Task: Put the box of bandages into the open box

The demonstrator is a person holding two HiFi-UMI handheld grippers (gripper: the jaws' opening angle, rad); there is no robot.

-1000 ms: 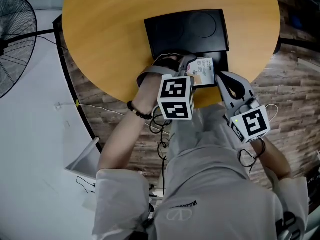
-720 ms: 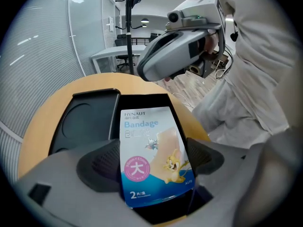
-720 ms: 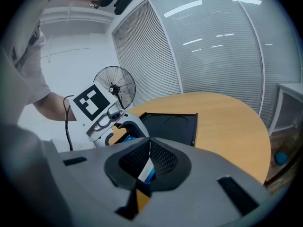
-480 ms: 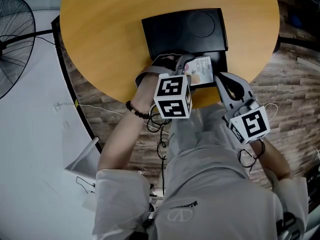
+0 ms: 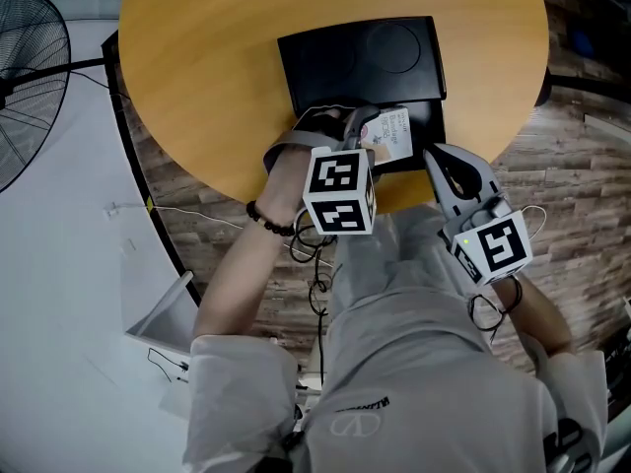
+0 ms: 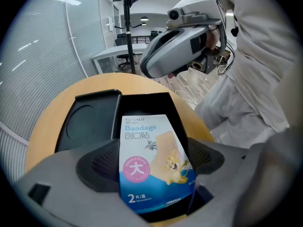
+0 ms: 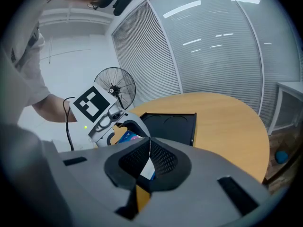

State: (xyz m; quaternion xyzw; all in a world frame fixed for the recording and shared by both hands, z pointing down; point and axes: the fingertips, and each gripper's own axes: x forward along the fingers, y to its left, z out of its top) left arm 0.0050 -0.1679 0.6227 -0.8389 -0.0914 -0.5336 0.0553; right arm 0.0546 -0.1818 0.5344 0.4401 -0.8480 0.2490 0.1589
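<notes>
The bandage box [image 6: 154, 162], white and blue with cartoon figures, is clamped between the pads of my left gripper [image 6: 154, 167]. It hangs tilted over the near compartment of the open black box [image 6: 142, 105]. In the head view the bandage box [image 5: 392, 136] sits over the black box's [image 5: 360, 67] near half, with my left gripper [image 5: 367, 134] reaching in from the left. My right gripper [image 5: 436, 158] hovers just right of it at the table's front edge, its jaws closed on nothing. In the right gripper view, the right gripper [image 7: 150, 157] points toward the left gripper [image 7: 113, 119].
The round wooden table [image 5: 217, 67] carries only the black box with its flat lid half [image 5: 380, 47] on the far side. A standing fan [image 5: 30, 77] is on the floor at the left. A white bin [image 5: 168, 318] and cables lie near the person's legs.
My left gripper has carried the bandage box a little farther over the black box's near compartment. The right gripper has barely moved.
</notes>
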